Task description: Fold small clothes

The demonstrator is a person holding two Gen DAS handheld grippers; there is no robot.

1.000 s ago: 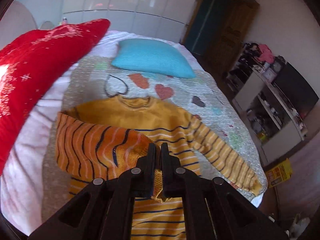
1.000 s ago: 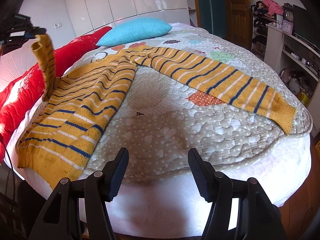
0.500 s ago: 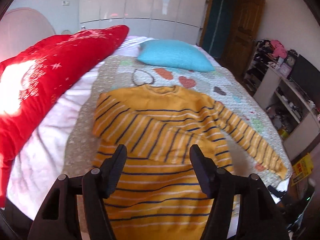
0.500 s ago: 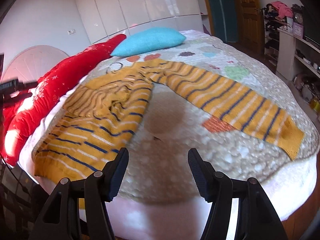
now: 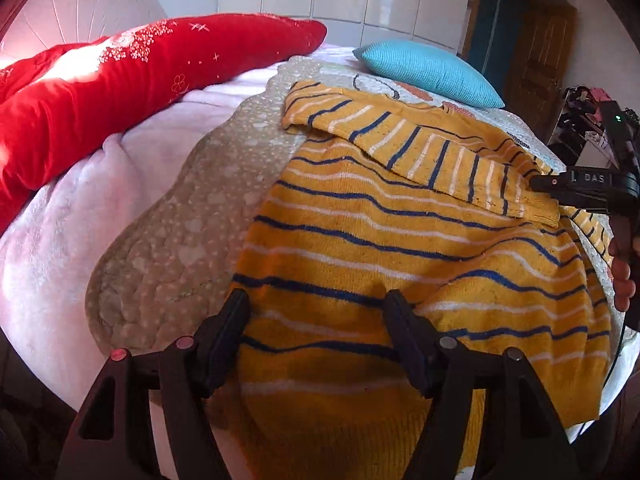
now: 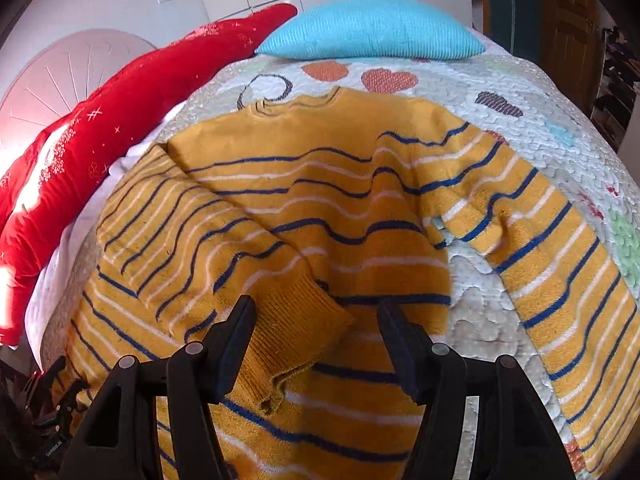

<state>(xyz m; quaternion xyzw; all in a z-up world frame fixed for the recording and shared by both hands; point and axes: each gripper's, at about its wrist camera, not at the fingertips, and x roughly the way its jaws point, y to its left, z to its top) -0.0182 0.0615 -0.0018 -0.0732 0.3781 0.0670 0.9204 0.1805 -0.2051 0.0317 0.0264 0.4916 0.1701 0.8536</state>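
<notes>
— Sweater [image 5: 400, 240], mustard knit with navy and white stripes, lies flat on the quilt [image 5: 168, 240] of a bed, seen first from the left wrist. How do the left gripper's [image 5: 316, 316] jaws stand?

— Spread wide after just opening, with nothing clamped; the hem area lies under them. One sleeve [image 5: 420, 148] is already folded across the chest. The right gripper's body juts in at the right edge, a hand [image 5: 622, 276] behind it. A red duvet [image 5: 120, 80] and a blue pillow [image 5: 428, 68] lie beyond.

— And the right wrist view?

— Right gripper [image 6: 316, 316] hovers with jaws apart, empty, over the folded sleeve's ribbed cuff [image 6: 288, 340]. The other sleeve [image 6: 560, 260] is stretched out on the quilt to the right, toward the bed's edge.

— Which way does the garment run?

— Collar [image 6: 296, 104] toward the pillow, hem toward the cameras; its long axis runs up the bed.

— How would it handle?

— Likely soft, light and limp, sagging wherever unsupported. The outstretched sleeve's cuff end, out of frame here, looks the sensible place to pinch for the next fold.
</notes>
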